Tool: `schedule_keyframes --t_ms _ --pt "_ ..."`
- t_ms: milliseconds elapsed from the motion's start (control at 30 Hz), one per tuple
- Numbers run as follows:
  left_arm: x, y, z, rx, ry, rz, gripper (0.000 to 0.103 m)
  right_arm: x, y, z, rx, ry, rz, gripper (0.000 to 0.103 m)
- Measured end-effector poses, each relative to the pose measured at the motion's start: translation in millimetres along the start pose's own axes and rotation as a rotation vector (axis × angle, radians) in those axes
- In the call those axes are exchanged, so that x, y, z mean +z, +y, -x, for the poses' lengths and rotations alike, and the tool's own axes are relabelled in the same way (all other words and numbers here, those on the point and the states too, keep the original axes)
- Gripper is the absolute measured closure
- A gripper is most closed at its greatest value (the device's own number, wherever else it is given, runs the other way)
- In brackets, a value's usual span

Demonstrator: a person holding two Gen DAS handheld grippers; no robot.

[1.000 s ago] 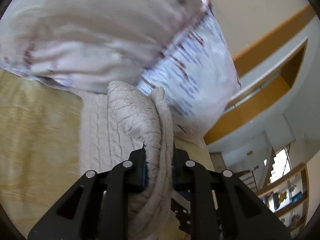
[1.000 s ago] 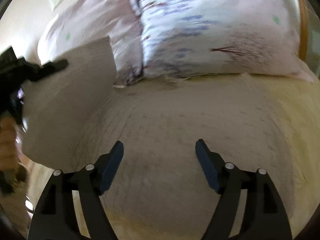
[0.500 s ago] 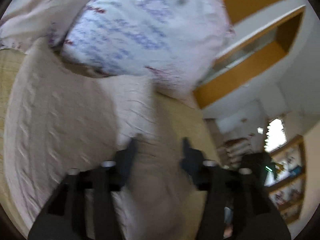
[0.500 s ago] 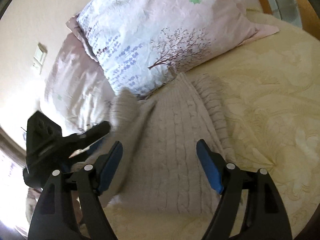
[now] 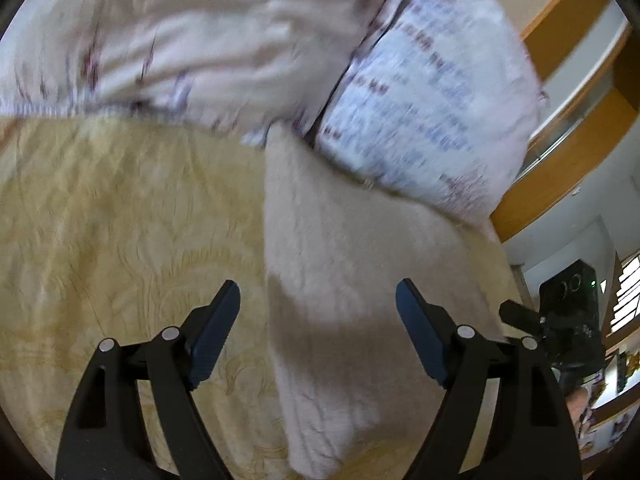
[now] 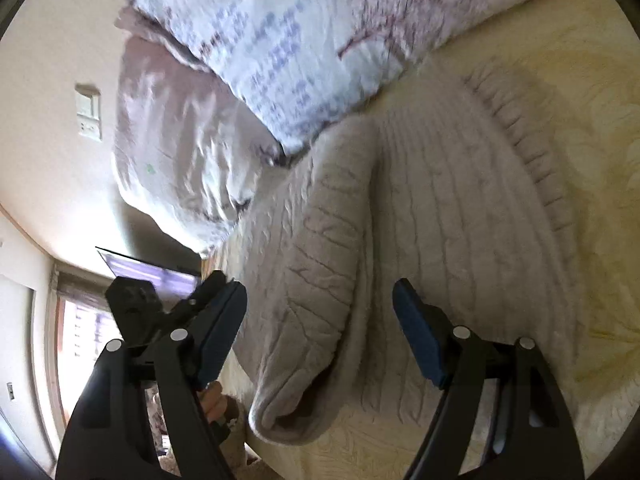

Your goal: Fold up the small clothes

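A beige cable-knit sweater (image 5: pixel 360 280) lies on the yellow bedspread (image 5: pixel 120 220), its far end against the pillows. In the right wrist view the sweater (image 6: pixel 440 220) has one side folded over its middle into a thick roll (image 6: pixel 320 272). My left gripper (image 5: pixel 318 328) is open and empty, just above the sweater's left edge. My right gripper (image 6: pixel 320 328) is open and empty above the folded roll. The left gripper also shows in the right wrist view (image 6: pixel 176 308), beside the sweater's left edge. The right gripper's body shows at the right of the left wrist view (image 5: pixel 568 320).
Two patterned pillows (image 5: pixel 420 80) (image 5: pixel 180 32) lie at the head of the bed, touching the sweater. A wooden headboard ledge (image 5: pixel 560 168) runs behind them. A wall switch (image 6: pixel 88 114) and a window (image 6: pixel 80 340) are at the left of the right wrist view.
My left gripper has let go of the sweater's side, which it carried over the middle, and now stands open. The fold lies on the sweater. My right gripper stayed open and moved closer.
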State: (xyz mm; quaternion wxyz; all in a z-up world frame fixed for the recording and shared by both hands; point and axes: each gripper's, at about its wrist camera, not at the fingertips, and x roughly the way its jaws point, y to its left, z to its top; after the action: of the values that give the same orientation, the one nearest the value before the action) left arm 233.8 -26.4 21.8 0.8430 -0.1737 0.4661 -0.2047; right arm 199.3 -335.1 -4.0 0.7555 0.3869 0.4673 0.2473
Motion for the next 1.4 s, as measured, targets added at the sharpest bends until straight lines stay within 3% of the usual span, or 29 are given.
schedule_keyframes --t_ms 167,367,500,567,733,833,1400 --pt "-7 1 -19 -0.073 0.066 0.011 0.023 5 6 -11 0.01 0.015 0.036 0.036" --pt "-13 -1 -27 -0.117 0.103 0.012 0.023 28 -11 -28 0.028 -0.046 -0.048 0.056" --pt "-12 2 -26 -0.129 0.108 0.023 0.022 36 -13 -33 -0.006 -0.084 -0.042 0.083" --pt "-12 6 -25 -0.142 0.111 0.04 0.022 32 7 -30 -0.089 -0.13 0.088 0.086" --pt "-12 9 -22 -0.155 0.116 0.057 0.022 -9 91 -17 -0.34 -0.298 0.609 0.087" --pt "-14 7 -17 -0.173 0.111 0.054 0.02 -25 111 -9 -0.433 -0.343 0.756 0.088" --pt "-35 -35 -25 -0.247 0.167 -0.05 0.025 -13 68 54 -0.602 -0.406 0.703 0.088"
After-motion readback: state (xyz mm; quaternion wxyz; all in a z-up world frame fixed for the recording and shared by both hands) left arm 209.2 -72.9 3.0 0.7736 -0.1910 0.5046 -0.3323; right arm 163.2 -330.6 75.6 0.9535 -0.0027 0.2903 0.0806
